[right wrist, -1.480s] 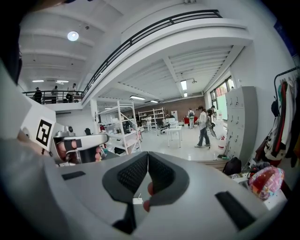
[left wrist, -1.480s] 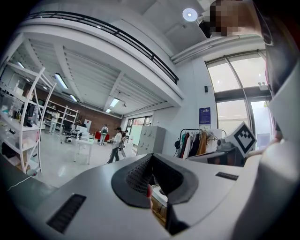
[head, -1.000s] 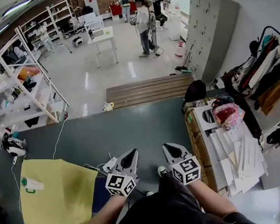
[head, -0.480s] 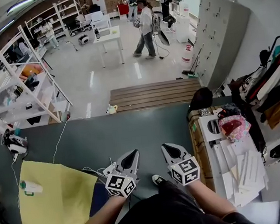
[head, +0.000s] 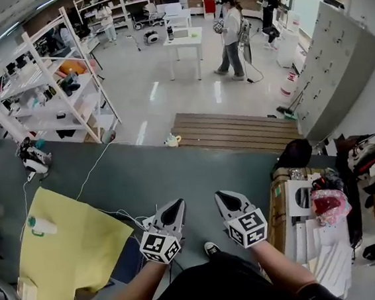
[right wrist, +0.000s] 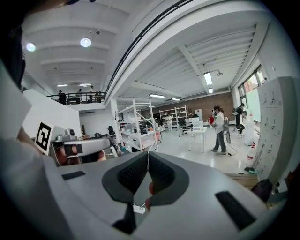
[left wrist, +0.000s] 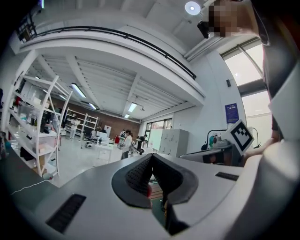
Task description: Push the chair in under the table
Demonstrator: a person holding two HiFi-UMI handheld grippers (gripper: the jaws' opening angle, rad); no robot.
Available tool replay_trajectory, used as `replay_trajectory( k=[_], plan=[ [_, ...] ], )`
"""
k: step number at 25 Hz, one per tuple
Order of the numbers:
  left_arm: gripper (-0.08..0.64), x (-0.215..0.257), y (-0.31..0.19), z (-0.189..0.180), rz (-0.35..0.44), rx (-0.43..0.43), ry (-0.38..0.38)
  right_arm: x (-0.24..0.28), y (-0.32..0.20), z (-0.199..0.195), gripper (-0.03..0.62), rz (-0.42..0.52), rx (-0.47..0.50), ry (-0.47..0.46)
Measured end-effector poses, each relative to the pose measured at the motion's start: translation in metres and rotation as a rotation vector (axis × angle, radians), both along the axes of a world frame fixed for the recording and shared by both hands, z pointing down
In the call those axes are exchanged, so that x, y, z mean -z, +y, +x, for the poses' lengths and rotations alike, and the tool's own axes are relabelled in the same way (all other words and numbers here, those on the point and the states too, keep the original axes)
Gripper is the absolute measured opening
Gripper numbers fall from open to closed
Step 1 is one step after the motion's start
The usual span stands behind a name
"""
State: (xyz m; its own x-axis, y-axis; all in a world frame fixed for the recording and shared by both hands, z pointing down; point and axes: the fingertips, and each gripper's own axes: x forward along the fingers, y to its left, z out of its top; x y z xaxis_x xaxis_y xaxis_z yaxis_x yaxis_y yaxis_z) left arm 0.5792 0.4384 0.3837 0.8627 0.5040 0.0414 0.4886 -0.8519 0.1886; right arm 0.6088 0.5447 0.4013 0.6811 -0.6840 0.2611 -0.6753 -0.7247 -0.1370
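The left gripper (head: 175, 207) and right gripper (head: 223, 200) are both closed on nothing, side by side in front of the person. No chair can be made out in any view. This looks like the approach step, and the next move calls for finding the chair.

Left gripper (left wrist: 151, 159), jaws together, empty.
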Motion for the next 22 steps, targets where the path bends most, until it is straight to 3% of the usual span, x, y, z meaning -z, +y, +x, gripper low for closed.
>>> replay_trajectory(
  k=[11, 16, 22],
  plan=[
    [0.008, -0.007, -0.087, -0.011, 0.009, 0.419, -0.008, -0.017, -0.116, 0.032, 0.015, 0.014, 0.435, -0.030],
    [0.008, -0.013, -0.131, -0.052, 0.013, 0.650, -0.020, -0.020, -0.181, 0.009, 0.015, 0.020, 0.671, -0.035],
    [0.008, -0.015, -0.174, -0.124, 0.022, 0.906, -0.044, -0.021, -0.251, -0.050, 0.015, 0.030, 0.924, -0.056]
  ],
)
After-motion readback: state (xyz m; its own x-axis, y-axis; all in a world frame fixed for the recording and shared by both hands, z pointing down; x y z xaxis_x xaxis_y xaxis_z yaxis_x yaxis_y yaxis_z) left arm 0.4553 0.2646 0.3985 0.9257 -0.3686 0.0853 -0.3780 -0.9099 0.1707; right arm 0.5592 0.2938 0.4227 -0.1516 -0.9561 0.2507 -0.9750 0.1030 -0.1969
